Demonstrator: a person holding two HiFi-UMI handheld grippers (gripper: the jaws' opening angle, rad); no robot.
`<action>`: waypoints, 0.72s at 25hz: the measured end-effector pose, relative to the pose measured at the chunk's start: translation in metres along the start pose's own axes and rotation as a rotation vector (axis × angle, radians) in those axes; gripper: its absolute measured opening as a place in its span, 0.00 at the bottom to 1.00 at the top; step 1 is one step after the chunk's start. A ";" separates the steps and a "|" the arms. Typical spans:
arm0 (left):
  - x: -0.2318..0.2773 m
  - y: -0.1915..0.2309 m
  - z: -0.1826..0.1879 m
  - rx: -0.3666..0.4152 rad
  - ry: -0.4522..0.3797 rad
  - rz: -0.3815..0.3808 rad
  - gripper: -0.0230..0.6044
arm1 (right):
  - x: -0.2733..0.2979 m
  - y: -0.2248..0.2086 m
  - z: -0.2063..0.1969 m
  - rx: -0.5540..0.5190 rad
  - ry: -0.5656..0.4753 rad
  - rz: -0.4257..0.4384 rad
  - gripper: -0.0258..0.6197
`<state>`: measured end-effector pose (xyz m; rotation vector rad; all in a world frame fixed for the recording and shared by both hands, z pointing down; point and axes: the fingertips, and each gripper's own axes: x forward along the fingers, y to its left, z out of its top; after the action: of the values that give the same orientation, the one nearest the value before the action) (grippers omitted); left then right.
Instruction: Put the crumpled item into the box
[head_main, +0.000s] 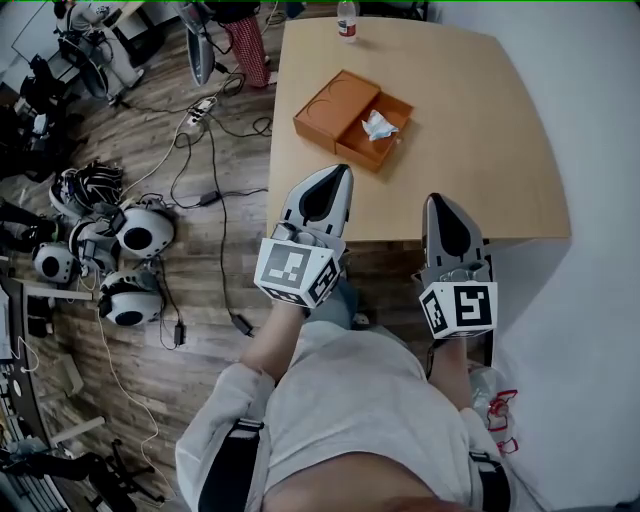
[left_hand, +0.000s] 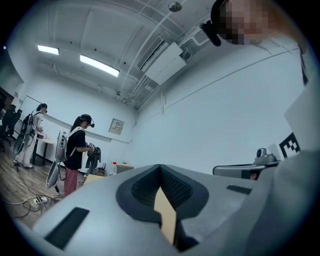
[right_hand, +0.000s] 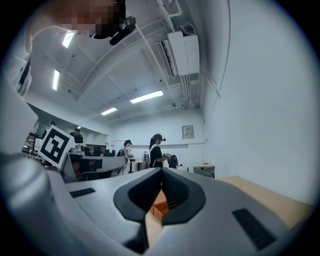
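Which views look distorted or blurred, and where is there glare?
Left gripper view: strong fisheye bend, dark corners, lamps glare a little. Right gripper view: same bend, near claw soft. Head view: even light, box sharp.

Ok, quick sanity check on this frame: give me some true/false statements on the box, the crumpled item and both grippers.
1. The crumpled item lies inside the open orange box. True.
2. The left gripper holds the crumpled item. False: its jaws are together with nothing between them, and it sits at the near edge of the table, apart from the box.
3. A bottle stands at the table's far edge. True.
4. The right gripper has its jaws wide apart. False: they are together and empty.
5. The box sits on the floor. False: it rests on the table.
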<state>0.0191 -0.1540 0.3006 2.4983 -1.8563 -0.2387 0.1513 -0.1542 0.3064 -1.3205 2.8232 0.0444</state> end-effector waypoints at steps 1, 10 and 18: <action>-0.005 0.000 0.001 0.006 -0.007 0.002 0.06 | -0.002 0.003 -0.001 0.006 -0.004 -0.002 0.05; -0.026 0.012 0.017 0.010 -0.058 0.003 0.06 | -0.001 0.022 0.006 -0.004 -0.029 0.003 0.05; -0.052 0.032 0.029 0.009 -0.053 -0.035 0.06 | -0.001 0.051 0.013 0.001 -0.024 -0.042 0.05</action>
<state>-0.0298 -0.1115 0.2810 2.5571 -1.8378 -0.3009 0.1130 -0.1208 0.2940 -1.3691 2.7743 0.0581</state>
